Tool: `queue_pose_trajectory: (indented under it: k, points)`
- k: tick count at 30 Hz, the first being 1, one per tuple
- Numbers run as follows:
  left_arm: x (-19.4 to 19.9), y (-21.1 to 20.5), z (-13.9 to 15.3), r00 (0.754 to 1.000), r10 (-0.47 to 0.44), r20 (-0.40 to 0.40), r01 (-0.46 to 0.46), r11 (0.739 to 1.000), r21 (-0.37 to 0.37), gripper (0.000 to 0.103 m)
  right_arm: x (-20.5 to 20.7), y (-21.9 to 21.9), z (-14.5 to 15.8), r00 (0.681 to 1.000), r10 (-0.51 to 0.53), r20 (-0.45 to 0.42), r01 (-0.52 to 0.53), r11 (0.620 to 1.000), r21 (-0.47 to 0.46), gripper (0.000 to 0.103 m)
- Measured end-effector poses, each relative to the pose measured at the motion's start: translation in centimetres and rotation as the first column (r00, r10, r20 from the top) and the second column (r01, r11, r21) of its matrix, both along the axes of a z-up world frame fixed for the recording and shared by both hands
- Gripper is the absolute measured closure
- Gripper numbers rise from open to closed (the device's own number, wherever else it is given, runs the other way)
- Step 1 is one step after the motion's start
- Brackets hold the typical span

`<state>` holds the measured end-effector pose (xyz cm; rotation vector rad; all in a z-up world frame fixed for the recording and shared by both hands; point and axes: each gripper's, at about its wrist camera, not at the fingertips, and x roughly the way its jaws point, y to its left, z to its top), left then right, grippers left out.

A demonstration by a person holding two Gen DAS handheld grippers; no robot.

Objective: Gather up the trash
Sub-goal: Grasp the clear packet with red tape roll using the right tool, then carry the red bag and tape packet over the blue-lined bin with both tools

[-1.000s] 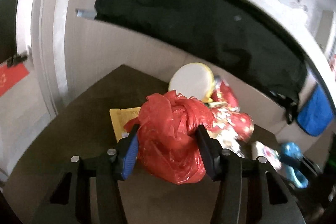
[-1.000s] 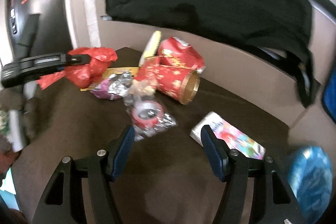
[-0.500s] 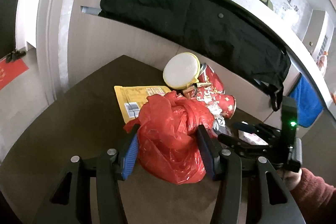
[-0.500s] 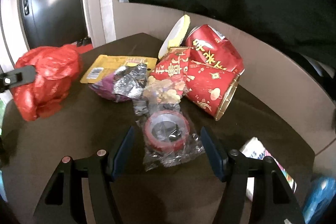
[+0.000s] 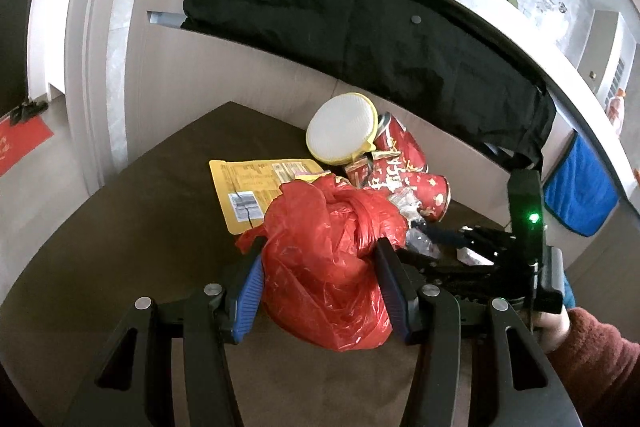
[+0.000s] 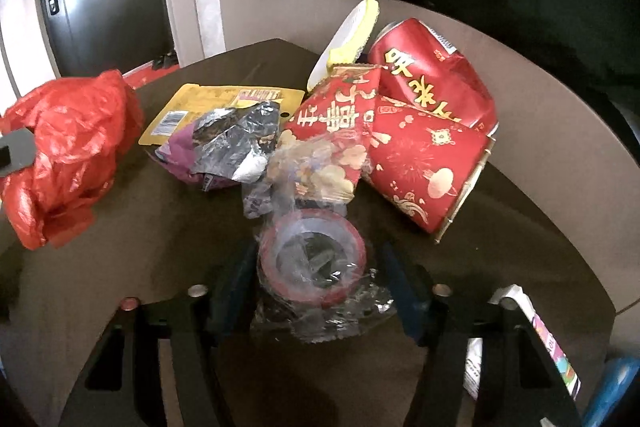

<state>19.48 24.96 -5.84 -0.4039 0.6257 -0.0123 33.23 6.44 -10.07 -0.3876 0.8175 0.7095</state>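
Left gripper (image 5: 320, 279) clamped on red plastic bag (image 5: 328, 259), at near left of brown table (image 5: 120, 227). Right gripper (image 6: 316, 279) closing around red tape roll (image 6: 312, 259) in clear wrapper, pads not yet pressing. Red cups (image 6: 424, 147) lie beyond.

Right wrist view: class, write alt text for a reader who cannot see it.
The right gripper is closing around a red-rimmed cup in clear wrap on a dark table. Behind lie red paper cups, foil wrappers and a red plastic bag.
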Motion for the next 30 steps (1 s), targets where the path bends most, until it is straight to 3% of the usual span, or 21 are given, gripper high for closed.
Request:
queue_pose_trajectory:
  k: [9,16,24,30]
  points:
    - [0.2,-2.1,1.1,1.0,-0.019,0.009,0.019,1.0,-0.003,0.049,-3.3,-3.5,3.2,0.998,-0.057,0.006,0.057,0.995,0.083,0.052]
    - [0.2,-7.8,3.8,0.993,-0.102,0.059,0.099,0.994,0.048,0.049,-7.0,-8.7,7.4,0.988,-0.144,0.06,0.134,0.982,0.136,0.052]
    - [0.0,-14.7,6.9,0.977,-0.171,0.127,0.156,0.98,0.125,0.049,-9.7,-16.9,11.9,0.945,-0.299,0.135,0.262,0.936,0.236,0.052]
    - [0.2,-21.1,8.8,0.957,-0.236,0.168,0.199,0.957,0.211,0.049,-11.9,-22.4,14.4,0.892,-0.397,0.216,0.335,0.902,0.273,0.052]
